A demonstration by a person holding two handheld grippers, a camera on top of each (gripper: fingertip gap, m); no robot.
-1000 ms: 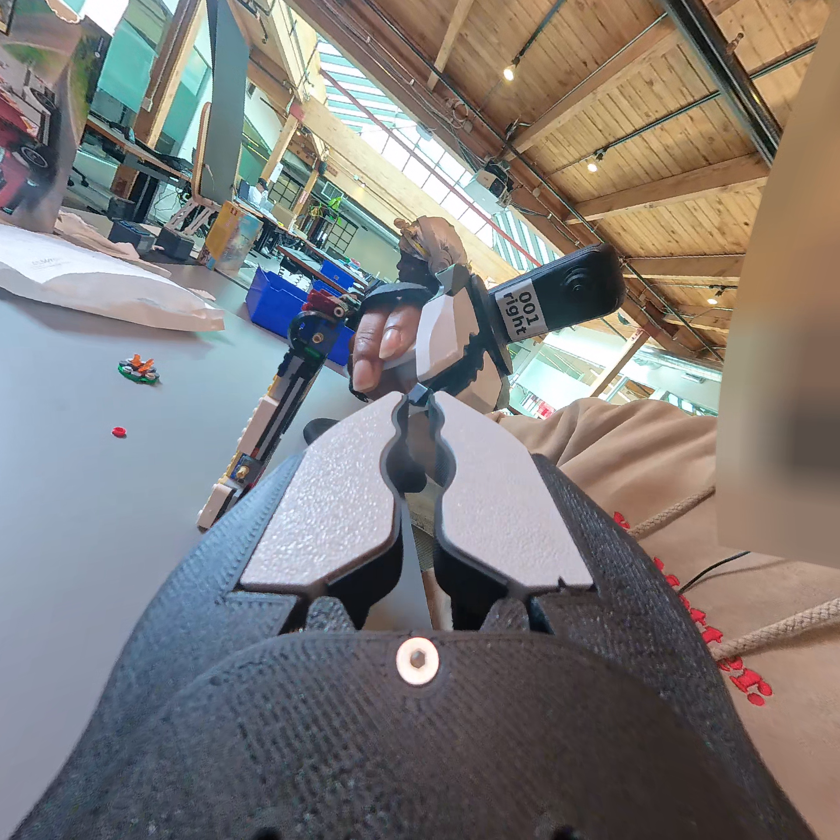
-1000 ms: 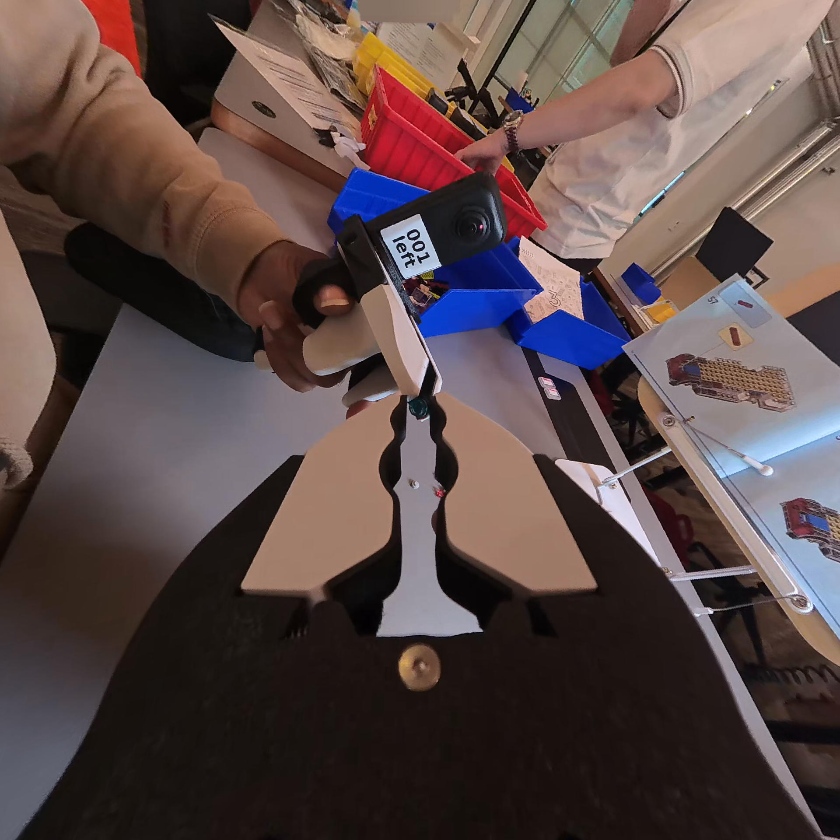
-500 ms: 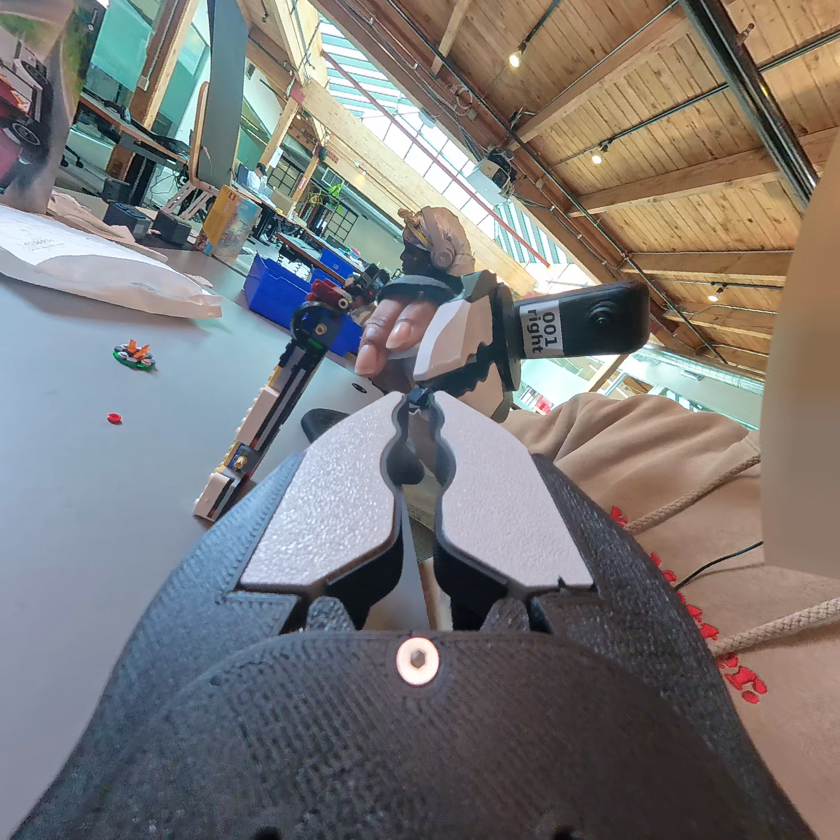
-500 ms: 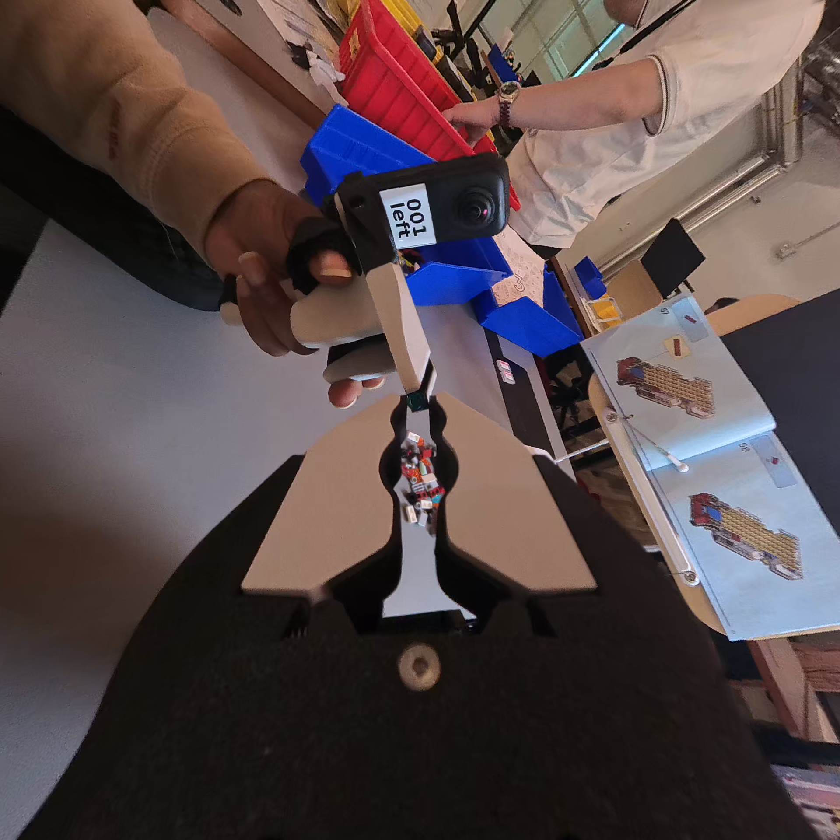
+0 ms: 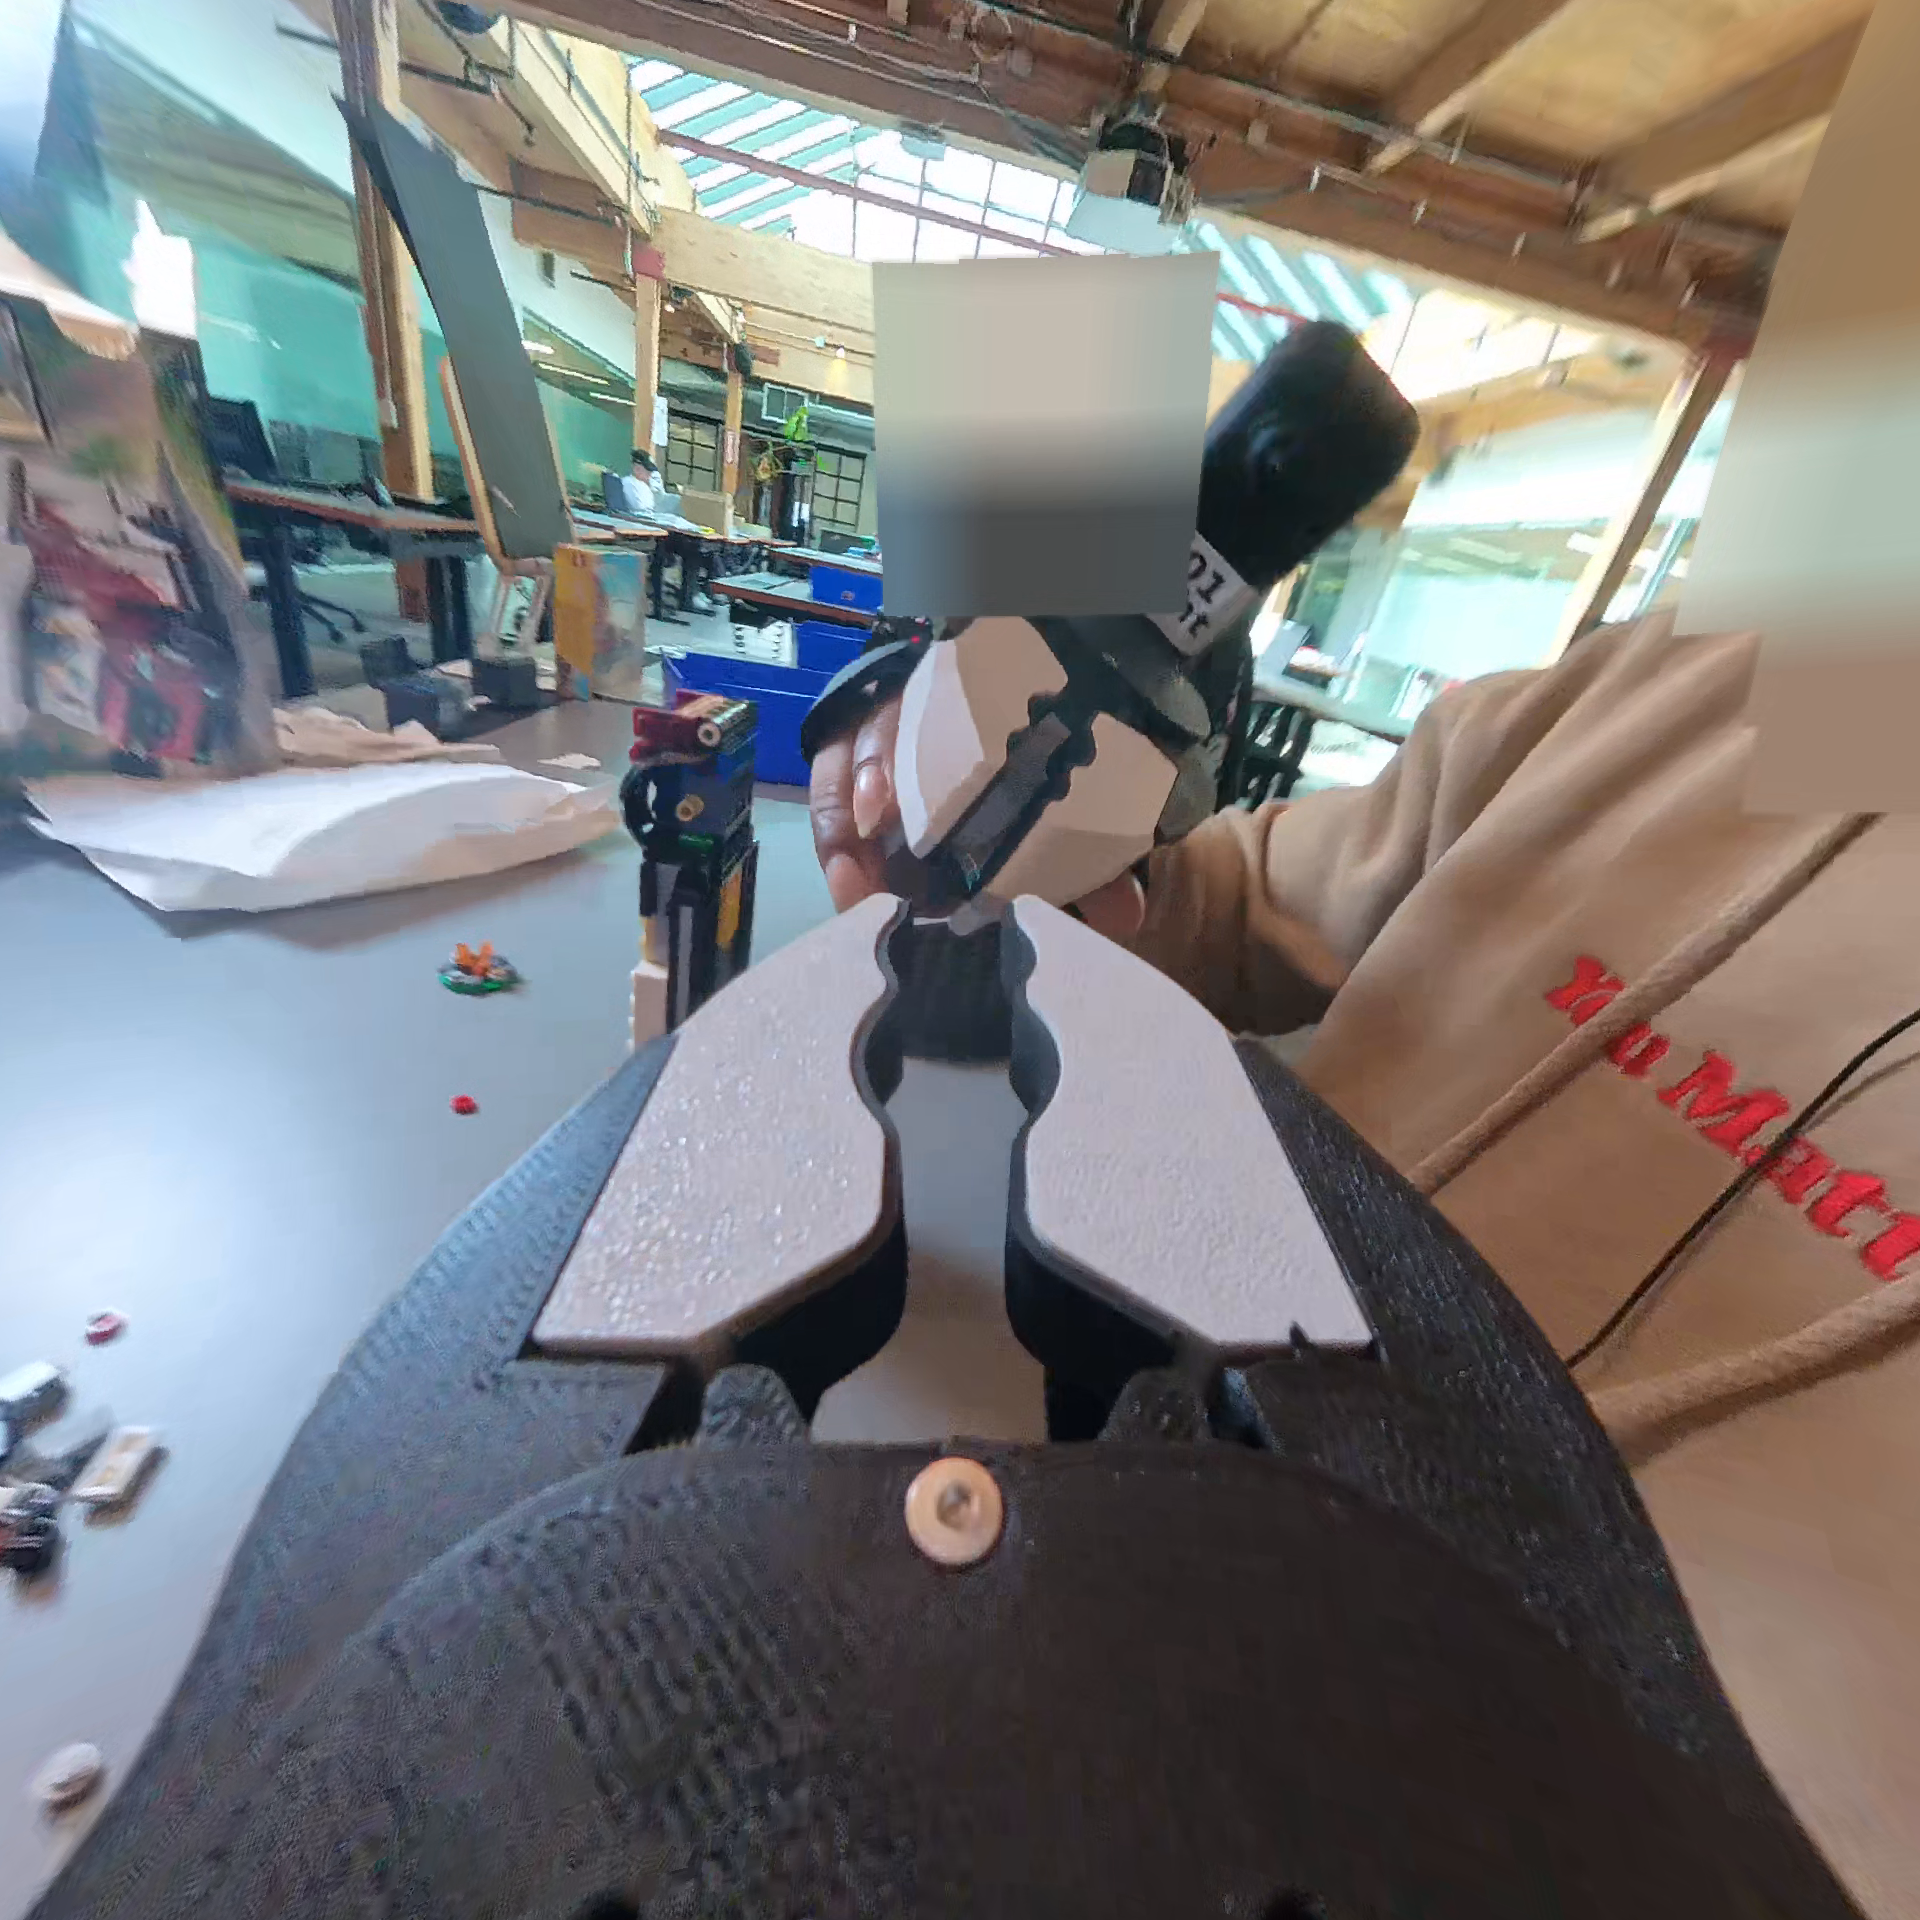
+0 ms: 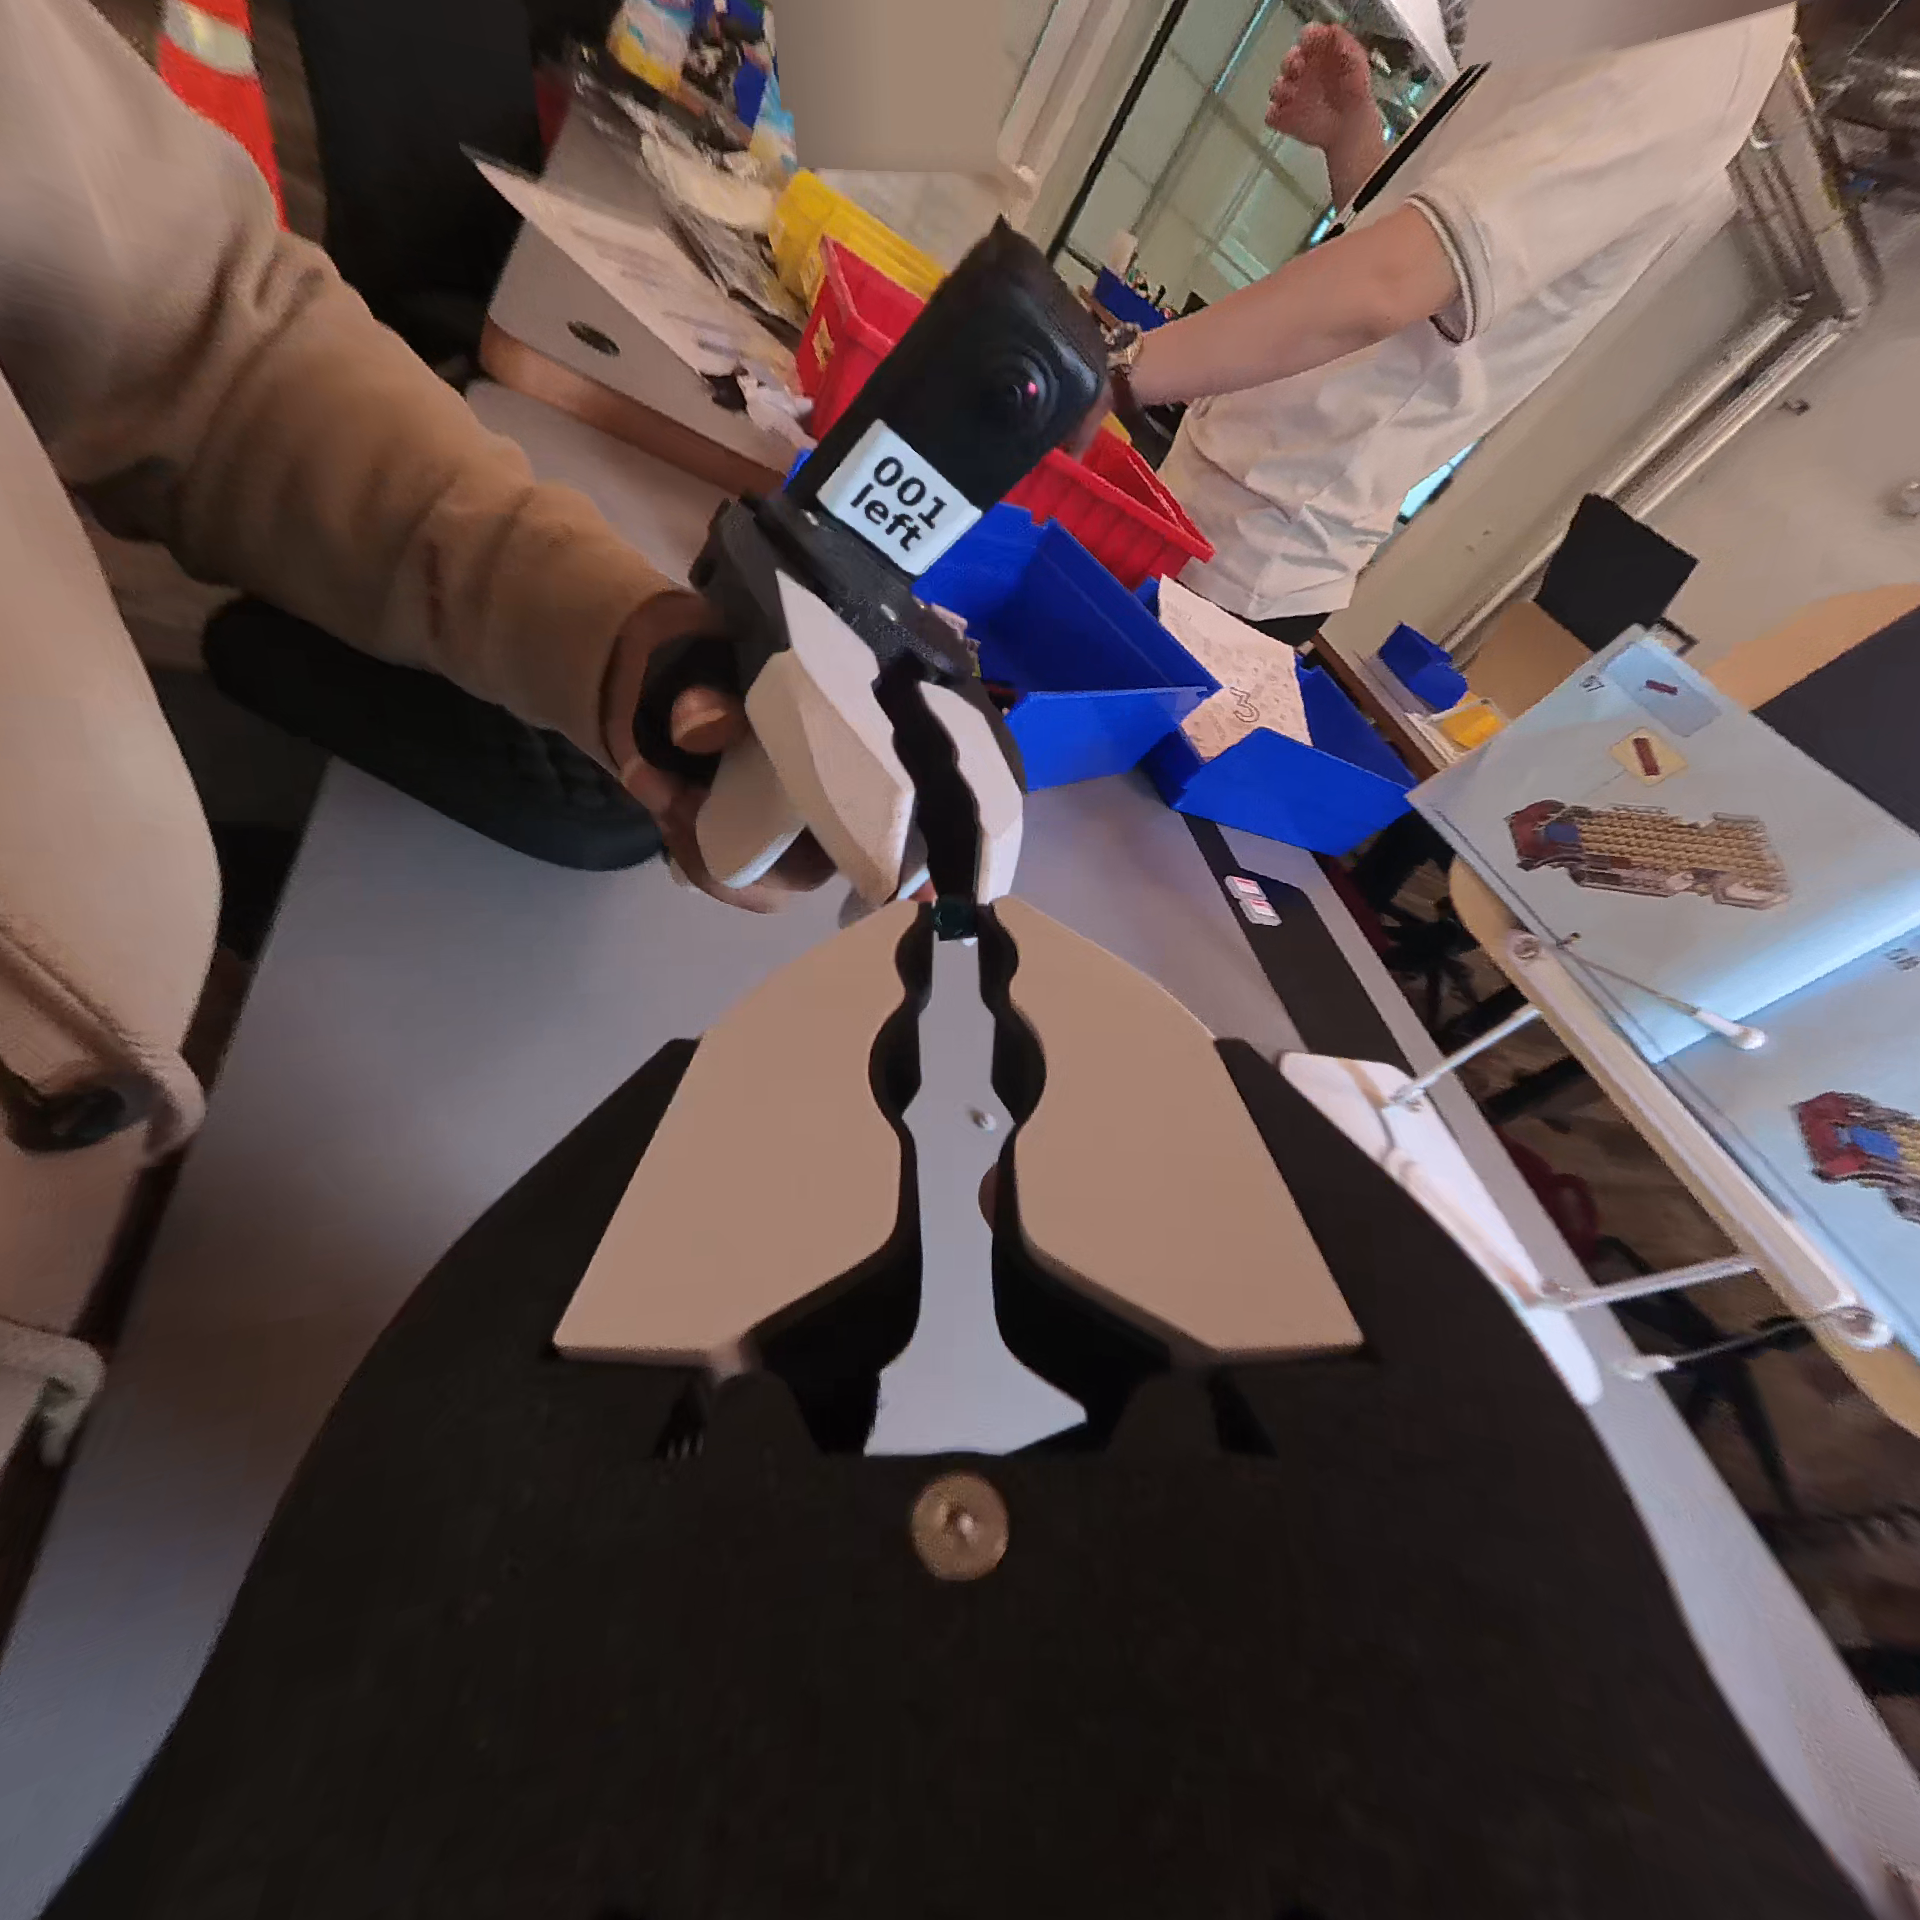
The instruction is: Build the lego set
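Note:
My right gripper (image 6: 954, 916) is shut on a small dark teal brick (image 6: 952, 921), pinched at the very fingertips above the grey table (image 6: 468, 1039). My left gripper (image 5: 958, 912) is open; its fingertips stand apart just below the right gripper's tips (image 5: 961, 888) and do not press on the teal brick (image 5: 975, 875). In the right wrist view the left gripper (image 6: 940, 883) points tip to tip at mine, with a hand on its handle. A tall brick-built model (image 5: 691, 831) stands on the table to the left of both grippers.
A small green and orange piece (image 5: 478, 966), a red stud (image 5: 463, 1103) and loose bricks (image 5: 52, 1455) lie on the table. A white paper bag (image 5: 312, 831) lies behind them. Blue bins (image 6: 1091, 644), a red bin (image 6: 1091, 488), an open booklet (image 6: 1714, 883) and a person in white (image 6: 1351, 416) are beyond. The grippers are tip to tip, or close to it.
My left gripper's jaws have opened and let go of the small teal brick that both grippers pinched before. The right gripper keeps it. Both views have rolled and shifted.

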